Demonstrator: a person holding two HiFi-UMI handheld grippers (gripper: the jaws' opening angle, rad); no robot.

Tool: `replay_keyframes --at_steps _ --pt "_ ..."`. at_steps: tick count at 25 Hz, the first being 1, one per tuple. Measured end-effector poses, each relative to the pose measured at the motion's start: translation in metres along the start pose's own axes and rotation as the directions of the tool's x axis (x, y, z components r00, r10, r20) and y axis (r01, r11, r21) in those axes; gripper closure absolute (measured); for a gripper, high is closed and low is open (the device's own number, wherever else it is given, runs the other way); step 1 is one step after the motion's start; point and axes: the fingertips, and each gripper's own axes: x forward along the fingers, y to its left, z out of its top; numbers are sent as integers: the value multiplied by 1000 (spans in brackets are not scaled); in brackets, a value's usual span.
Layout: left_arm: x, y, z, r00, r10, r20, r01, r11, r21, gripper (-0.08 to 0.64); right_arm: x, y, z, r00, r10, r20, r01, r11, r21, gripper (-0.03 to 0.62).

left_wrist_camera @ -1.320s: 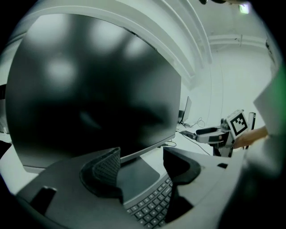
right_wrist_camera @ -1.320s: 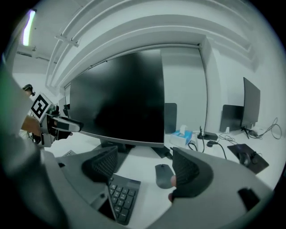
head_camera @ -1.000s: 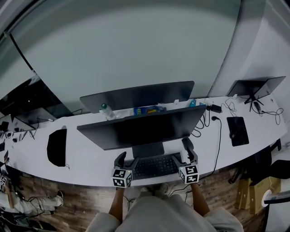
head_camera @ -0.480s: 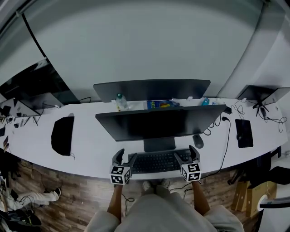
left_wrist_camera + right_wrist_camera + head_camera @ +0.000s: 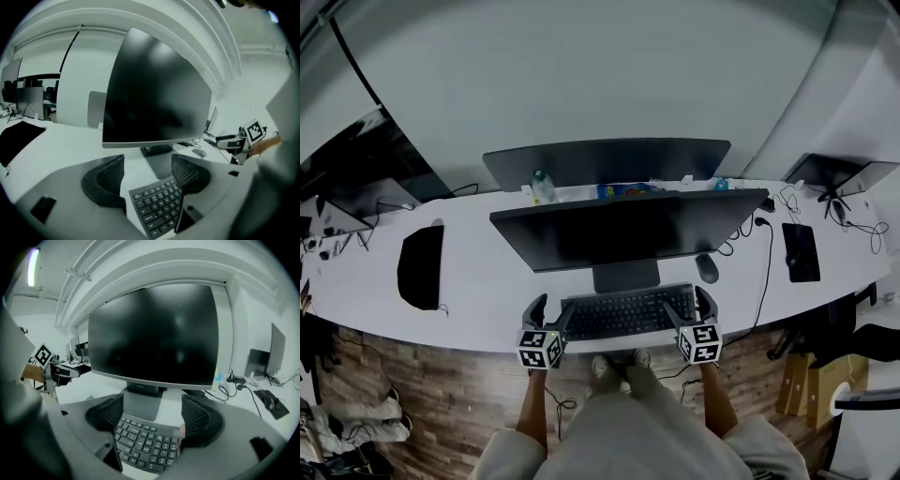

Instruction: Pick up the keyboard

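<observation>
The black keyboard (image 5: pixel 626 312) lies on the white desk (image 5: pixel 487 300) in front of the monitor stand. My left gripper (image 5: pixel 549 314) is at its left end and my right gripper (image 5: pixel 689 311) at its right end. In the left gripper view the jaws of the left gripper (image 5: pixel 147 171) stand wide apart, with the keyboard's (image 5: pixel 157 206) end between them, close to the right jaw. In the right gripper view the right gripper (image 5: pixel 152 416) is open too, and the keyboard (image 5: pixel 143 441) reaches in between its jaws. Neither pair of pads visibly presses the keyboard.
A large dark monitor (image 5: pixel 623 230) stands just behind the keyboard, with a second one behind it. A mouse (image 5: pixel 706 268) lies right of the stand. A black pad (image 5: pixel 422 267) lies at the left, another pad (image 5: pixel 799 251) and cables (image 5: pixel 759 244) at the right, a bottle (image 5: pixel 542 186) at the back.
The head view has swung, so the desk sits differently in the picture. Both grippers stay at the keyboard's two ends with their jaws apart.
</observation>
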Motion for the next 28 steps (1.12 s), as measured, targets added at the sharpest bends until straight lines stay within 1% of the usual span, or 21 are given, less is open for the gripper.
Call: replay_keyframes --at_steps 4,9,14,18,24,28 --pt "2 -6 -7 1000 6 -15 -6 1000 -13 261 -4 -10 -10 1000 8 -13 -8 1000 9 213" --pt "7 -11 -18 999 35 -41 -37 999 -39 255 1 -27 -20 999 39 -34 -38 999 16 205" --pt "13 -12 -31 997 57 -59 -62 994 -88 253 8 -44 -32 997 53 -52 -52 998 29 198" --pt "19 -11 -43 993 68 -91 -77 992 -100 250 14 -52 -42 995 63 -74 -60 997 46 198" --pt "31 -7 -63 988 80 -130 -98 984 -146 250 27 -62 -63 989 84 -122 -76 995 72 198" --pt "38 -6 -76 983 78 -167 -104 983 -149 250 35 -65 -78 983 100 -156 -85 992 98 198"
